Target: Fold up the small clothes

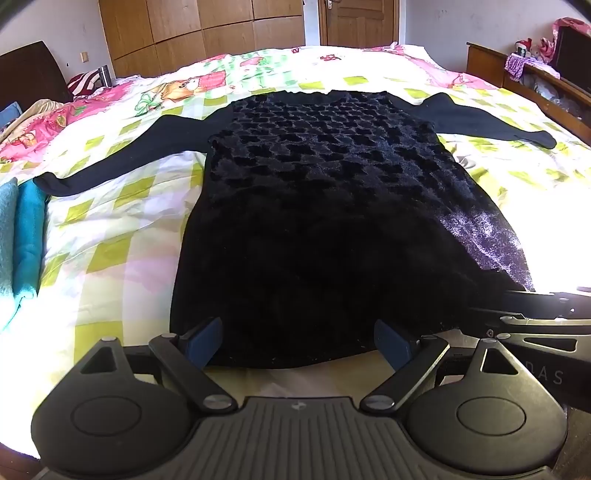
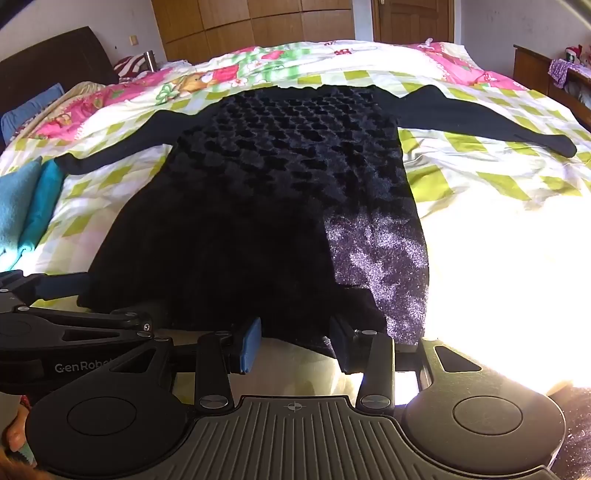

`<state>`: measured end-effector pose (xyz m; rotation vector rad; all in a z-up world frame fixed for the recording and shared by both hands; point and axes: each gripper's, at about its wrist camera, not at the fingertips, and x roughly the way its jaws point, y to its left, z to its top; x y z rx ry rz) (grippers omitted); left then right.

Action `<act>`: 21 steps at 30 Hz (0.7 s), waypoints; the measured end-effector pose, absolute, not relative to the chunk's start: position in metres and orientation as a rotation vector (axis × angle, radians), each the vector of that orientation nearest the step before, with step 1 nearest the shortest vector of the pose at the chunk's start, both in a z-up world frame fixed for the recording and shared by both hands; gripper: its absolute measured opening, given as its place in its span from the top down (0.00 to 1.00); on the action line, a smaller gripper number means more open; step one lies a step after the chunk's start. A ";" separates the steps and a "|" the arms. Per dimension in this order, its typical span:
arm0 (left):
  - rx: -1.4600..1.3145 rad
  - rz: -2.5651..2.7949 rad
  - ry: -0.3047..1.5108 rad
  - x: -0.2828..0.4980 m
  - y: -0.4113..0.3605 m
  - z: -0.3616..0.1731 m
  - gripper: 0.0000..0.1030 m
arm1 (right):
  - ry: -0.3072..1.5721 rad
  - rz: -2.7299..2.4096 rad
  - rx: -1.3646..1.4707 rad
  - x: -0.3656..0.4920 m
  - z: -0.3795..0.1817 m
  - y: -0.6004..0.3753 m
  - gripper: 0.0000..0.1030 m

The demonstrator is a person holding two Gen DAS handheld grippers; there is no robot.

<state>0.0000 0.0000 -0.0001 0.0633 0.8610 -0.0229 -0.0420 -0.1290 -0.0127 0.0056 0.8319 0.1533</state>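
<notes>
Black velvety dress point(image 1: 325, 206) lies flat on the bed point(image 1: 122, 221), long axis running away from both tongs, hem at the near edge. Left tongs point(image 1: 299, 343) and right tongs point(image 2: 295, 343) gape open, empty, straddling the hem.

Teal towels point(image 1: 22, 236) crowd left bed point(image 1: 122, 236) edge; right side open.

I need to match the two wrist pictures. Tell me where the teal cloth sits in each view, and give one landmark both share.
Left wrist: the teal cloth lies at the far left edge, beside the end of the black top's sleeve.
Right wrist: the teal cloth is again at the left edge, just below that sleeve's cuff.
Shared landmark: the wooden door at top centre-right.
</notes>
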 end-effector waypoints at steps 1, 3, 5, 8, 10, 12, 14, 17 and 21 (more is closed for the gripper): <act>0.063 -0.023 0.862 0.000 0.000 0.000 0.02 | 0.832 0.152 0.005 -0.042 -0.013 -0.129 0.60; 0.062 -0.020 0.862 0.000 0.001 0.000 0.02 | 0.832 0.153 0.006 -0.042 -0.013 -0.129 0.60; 0.060 -0.019 0.863 -0.001 0.001 0.000 0.02 | 0.832 0.154 0.006 -0.042 -0.013 -0.129 0.60; 0.060 -0.017 0.865 -0.001 -0.003 -0.004 0.02 | 0.832 0.154 0.007 -0.042 -0.013 -0.130 0.60; 0.059 -0.018 0.867 0.000 -0.002 -0.003 0.02 | 0.832 0.154 0.007 -0.042 -0.013 -0.130 0.60; 0.060 -0.019 0.869 0.000 -0.002 -0.003 0.02 | 0.833 0.154 0.007 -0.042 -0.014 -0.130 0.60; 0.061 -0.019 0.869 0.000 -0.002 -0.003 0.02 | 0.833 0.154 0.007 -0.042 -0.014 -0.130 0.60; 0.059 -0.020 0.871 -0.001 -0.002 -0.004 0.02 | 0.833 0.154 0.007 -0.042 -0.014 -0.130 0.60; 0.058 -0.023 0.875 0.000 -0.002 -0.005 0.02 | 0.834 0.154 0.007 -0.042 -0.014 -0.130 0.60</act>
